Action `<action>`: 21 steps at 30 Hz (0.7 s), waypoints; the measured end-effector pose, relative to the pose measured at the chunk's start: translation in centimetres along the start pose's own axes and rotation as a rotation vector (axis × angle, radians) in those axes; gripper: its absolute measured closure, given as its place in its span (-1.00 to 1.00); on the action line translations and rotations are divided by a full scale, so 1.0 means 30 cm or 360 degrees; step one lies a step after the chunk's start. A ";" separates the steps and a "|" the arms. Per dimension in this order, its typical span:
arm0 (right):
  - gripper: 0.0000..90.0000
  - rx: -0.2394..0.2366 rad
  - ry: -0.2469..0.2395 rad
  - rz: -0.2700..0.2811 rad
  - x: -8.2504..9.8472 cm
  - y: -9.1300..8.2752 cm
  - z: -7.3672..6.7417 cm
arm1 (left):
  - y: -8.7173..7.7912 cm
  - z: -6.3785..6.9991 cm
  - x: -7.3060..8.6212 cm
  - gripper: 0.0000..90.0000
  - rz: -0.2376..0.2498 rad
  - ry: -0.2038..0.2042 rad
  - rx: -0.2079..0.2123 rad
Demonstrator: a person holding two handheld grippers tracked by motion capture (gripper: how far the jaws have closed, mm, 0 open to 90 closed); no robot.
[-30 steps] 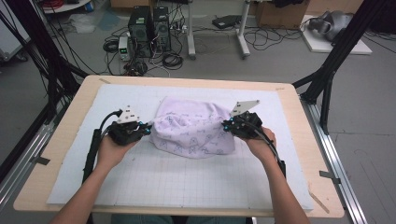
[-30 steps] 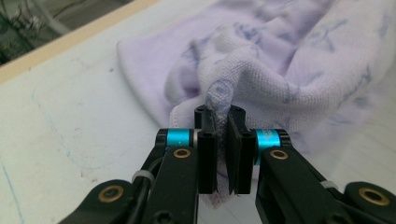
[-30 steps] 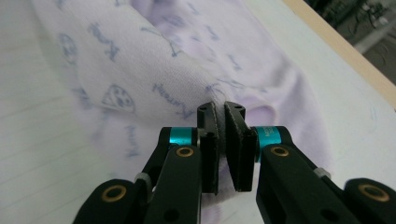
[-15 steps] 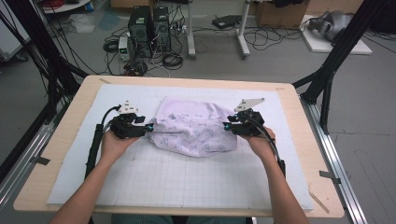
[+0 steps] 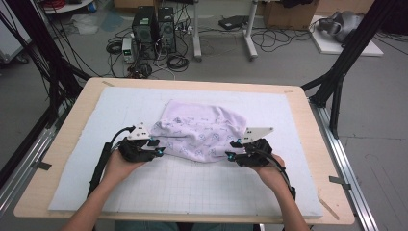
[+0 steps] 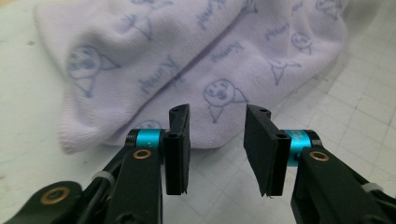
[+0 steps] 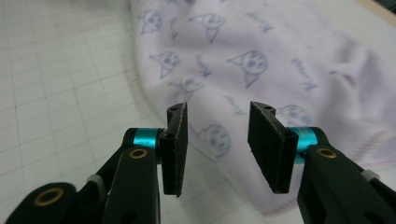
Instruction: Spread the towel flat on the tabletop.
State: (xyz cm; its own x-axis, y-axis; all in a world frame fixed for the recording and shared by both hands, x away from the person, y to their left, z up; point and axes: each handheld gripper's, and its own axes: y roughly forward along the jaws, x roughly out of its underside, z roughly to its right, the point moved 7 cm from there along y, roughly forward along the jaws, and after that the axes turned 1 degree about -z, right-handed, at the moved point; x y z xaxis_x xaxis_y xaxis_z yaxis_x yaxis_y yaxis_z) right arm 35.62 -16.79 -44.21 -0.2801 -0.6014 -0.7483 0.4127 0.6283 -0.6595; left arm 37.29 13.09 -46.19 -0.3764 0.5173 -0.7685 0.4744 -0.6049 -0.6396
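- Two grippers sit at the near edge of the lilac cloth [image 5: 199, 132], which lies crumpled mid-bench.
- Left gripper [image 6: 217, 140]: fingers have just been narrowing, parted, nothing pinched.
- Right gripper [image 7: 218, 140]: fingers have just been widening, empty.

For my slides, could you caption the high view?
Left gripper and right gripper, jaws open, flank a lilac printed cloth.

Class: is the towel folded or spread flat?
Folded: the towel lies doubled on the mat, its layers stacked at the rounded near edge.
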 end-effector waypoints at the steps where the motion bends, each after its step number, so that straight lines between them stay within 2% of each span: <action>1: 0.27 -0.0002 0.0005 -0.0027 0.010 0.013 -0.005 | 0.013 0.000 0.001 0.29 -0.0001 -0.0006 -0.0004; 3: 0.26 0.0015 -0.0002 -0.0065 0.026 0.039 -0.002 | 0.040 0.001 0.006 0.19 -0.0029 -0.0025 -0.0003; 5: 0.25 0.0012 -0.0001 -0.0104 0.035 0.069 0.005 | 0.070 0.010 0.011 0.13 -0.0071 -0.0004 -0.0006; 8: 0.27 0.0030 -0.0031 -0.0156 0.044 0.120 0.016 | 0.112 0.026 0.014 0.16 -0.0106 0.0030 -0.0001; 10: 0.32 0.0063 -0.0045 -0.0189 0.052 0.150 0.023 | 0.128 0.034 0.010 0.23 -0.0123 0.0056 -0.0045; 11: 0.35 0.0067 -0.0054 -0.0178 0.051 0.155 0.027 | 0.131 0.037 0.005 0.27 -0.0116 0.0059 -0.0055; 13: 0.45 0.0084 -0.0048 -0.0174 0.048 0.159 0.034 | 0.134 0.032 -0.001 0.43 -0.0113 0.0050 -0.0065; 15: 0.56 0.0095 -0.0044 -0.0174 0.046 0.159 0.036 | 0.135 0.030 -0.007 0.68 -0.0087 0.0029 -0.0061; 16: 0.60 0.0096 -0.0049 -0.0174 0.045 0.156 0.036 | 0.134 0.031 -0.009 0.75 -0.0089 0.0043 -0.0069; 18: 0.72 0.0117 -0.0075 -0.0158 0.037 0.144 0.031 | 0.123 0.039 -0.013 0.82 -0.0080 0.0071 -0.0075; 21: 0.76 0.0124 -0.0127 -0.0080 0.009 0.105 0.010 | 0.078 0.052 -0.034 0.85 -0.0020 0.0073 -0.0064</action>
State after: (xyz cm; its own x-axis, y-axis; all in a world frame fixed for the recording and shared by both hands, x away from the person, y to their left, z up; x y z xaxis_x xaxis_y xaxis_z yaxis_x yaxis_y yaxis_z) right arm 37.10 -15.12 -46.46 -0.2336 -0.6706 -0.7041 0.4669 0.5578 -0.6862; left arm 37.53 10.21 -46.92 -0.3460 0.5528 -0.7581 0.5018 -0.5737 -0.6474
